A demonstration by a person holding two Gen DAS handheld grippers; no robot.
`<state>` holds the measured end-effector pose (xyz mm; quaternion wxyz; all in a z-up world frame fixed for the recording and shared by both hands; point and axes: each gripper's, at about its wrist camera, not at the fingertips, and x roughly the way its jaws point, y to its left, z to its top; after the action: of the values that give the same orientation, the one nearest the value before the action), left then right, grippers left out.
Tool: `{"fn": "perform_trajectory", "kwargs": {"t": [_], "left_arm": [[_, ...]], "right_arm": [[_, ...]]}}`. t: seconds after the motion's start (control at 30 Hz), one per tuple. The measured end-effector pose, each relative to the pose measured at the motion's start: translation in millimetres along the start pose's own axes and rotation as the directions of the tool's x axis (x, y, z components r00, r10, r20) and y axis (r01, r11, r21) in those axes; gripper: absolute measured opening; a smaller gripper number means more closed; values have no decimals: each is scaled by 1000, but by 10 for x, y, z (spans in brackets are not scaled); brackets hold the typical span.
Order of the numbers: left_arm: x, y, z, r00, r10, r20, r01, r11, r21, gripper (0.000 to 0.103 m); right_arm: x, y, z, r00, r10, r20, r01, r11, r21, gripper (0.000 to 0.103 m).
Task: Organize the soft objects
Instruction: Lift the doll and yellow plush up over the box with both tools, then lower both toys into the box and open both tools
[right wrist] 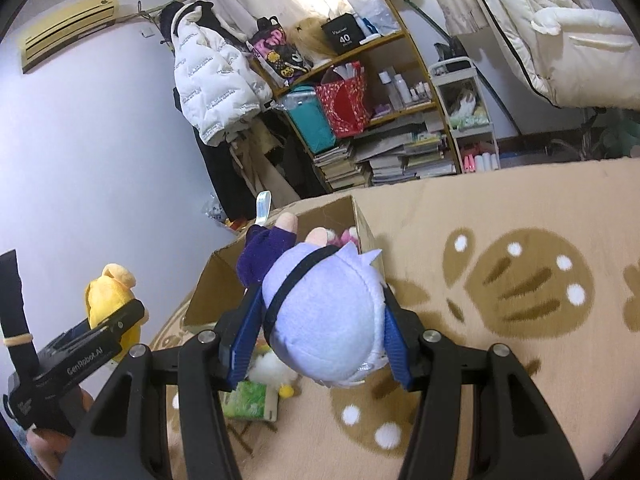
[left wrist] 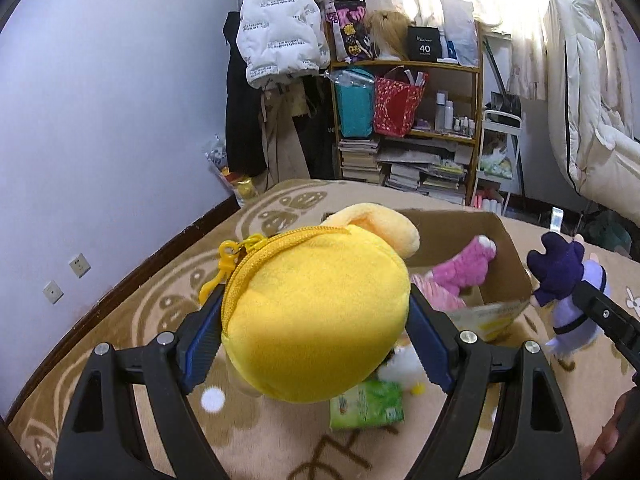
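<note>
My left gripper (left wrist: 316,332) is shut on a yellow plush pouch (left wrist: 316,312) with a zipper and holds it above the carpet, near the open cardboard box (left wrist: 508,260). It also shows in the right wrist view (right wrist: 108,300). My right gripper (right wrist: 320,332) is shut on a lavender-haired doll in purple clothes (right wrist: 332,320), held just in front of the box (right wrist: 216,280). The doll also shows in the left wrist view (left wrist: 560,280). A pink plush (left wrist: 468,268) lies inside the box. A white plush (right wrist: 272,368) lies on the carpet below.
A green tissue pack (left wrist: 366,404) lies on the beige patterned carpet (right wrist: 520,360) beside the white plush. A cluttered wooden shelf (left wrist: 440,120) with books, bags and bottles stands at the back. Coats hang to its left (left wrist: 276,32). White bedding (left wrist: 592,100) is at right.
</note>
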<state>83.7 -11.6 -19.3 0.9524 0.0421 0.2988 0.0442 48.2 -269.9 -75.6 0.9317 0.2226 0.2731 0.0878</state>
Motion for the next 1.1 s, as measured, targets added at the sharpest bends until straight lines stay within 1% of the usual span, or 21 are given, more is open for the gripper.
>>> {"fn": "perform_trajectory", "kwargs": {"t": [0.17,0.3,0.43,0.53,0.6,0.7,0.8,0.9,1.0,1.1], "left_arm": [[182,-15,39,1000,0,-2,0,1000,-10,83],[314,-38,104,1000,4,8,-4,1000,-3,83],[442,-58,163,1000,8,29,-8,1000,12,83],[538,-50,180,998,17,60,-17,1000,1,83],[619,-63,193,997,23,73,-25,1000,15,83],[724,-77,225,997,5,81,-6,1000,16,83],[808,-76,233,997,-25,76,24,1000,7,84],[874,-104,207,998,-22,64,21,1000,4,84],[944,-159,190,999,-25,43,24,999,22,85],[988,-183,153,999,-29,26,28,999,35,85]], "right_arm": [[142,-2,27,1000,-20,1,20,999,-28,59],[217,19,89,1000,-3,16,4,999,-47,59],[326,78,150,1000,9,24,-7,996,-90,59],[439,115,184,1000,15,18,-13,994,-109,59],[517,135,218,1000,17,9,-15,993,-117,59],[594,170,238,1000,23,0,-23,991,-131,59],[658,207,264,1000,19,4,-18,986,-166,60],[763,254,291,1000,11,0,-11,980,-198,60],[839,302,278,1000,-1,-5,0,974,-228,60],[881,317,244,1000,4,-21,-9,973,-233,62]]}}
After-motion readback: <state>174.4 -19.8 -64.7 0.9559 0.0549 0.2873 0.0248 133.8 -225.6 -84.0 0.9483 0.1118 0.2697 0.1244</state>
